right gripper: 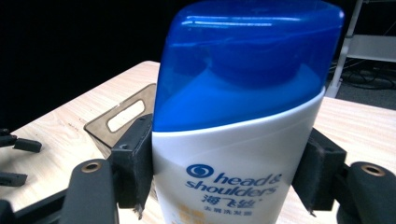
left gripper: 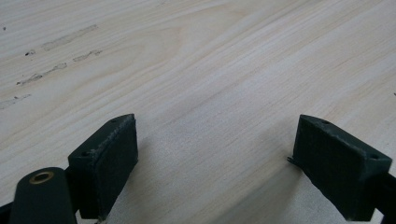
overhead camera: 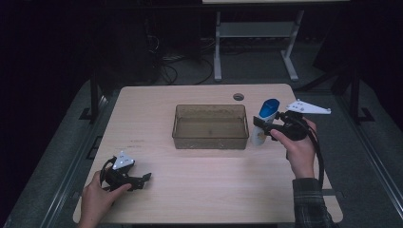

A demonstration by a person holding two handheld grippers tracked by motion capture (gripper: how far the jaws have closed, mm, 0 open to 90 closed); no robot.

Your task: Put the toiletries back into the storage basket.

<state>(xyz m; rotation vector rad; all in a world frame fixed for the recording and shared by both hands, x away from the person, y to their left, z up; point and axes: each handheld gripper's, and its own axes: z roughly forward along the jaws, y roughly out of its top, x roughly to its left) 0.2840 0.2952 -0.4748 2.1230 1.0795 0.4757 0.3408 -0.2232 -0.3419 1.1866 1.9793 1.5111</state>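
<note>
Between your right gripper's pads sits a shampoo bottle, white with a blue cap, clamped on both sides and held upright. From above, your gripper holds the bottle off the table, just beside the right end of a clear brown bin. Your left gripper rests near the table's front left, jaws spread, nothing between them.

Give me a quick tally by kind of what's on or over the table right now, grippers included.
Shampoo bottle, white with a blue cap, clamped in the right gripper: 1
Clear brownish bin at the table's middle: 1
Grippers, counting the right one and the left gripper with jaws apart: 2
Total: 4
</note>
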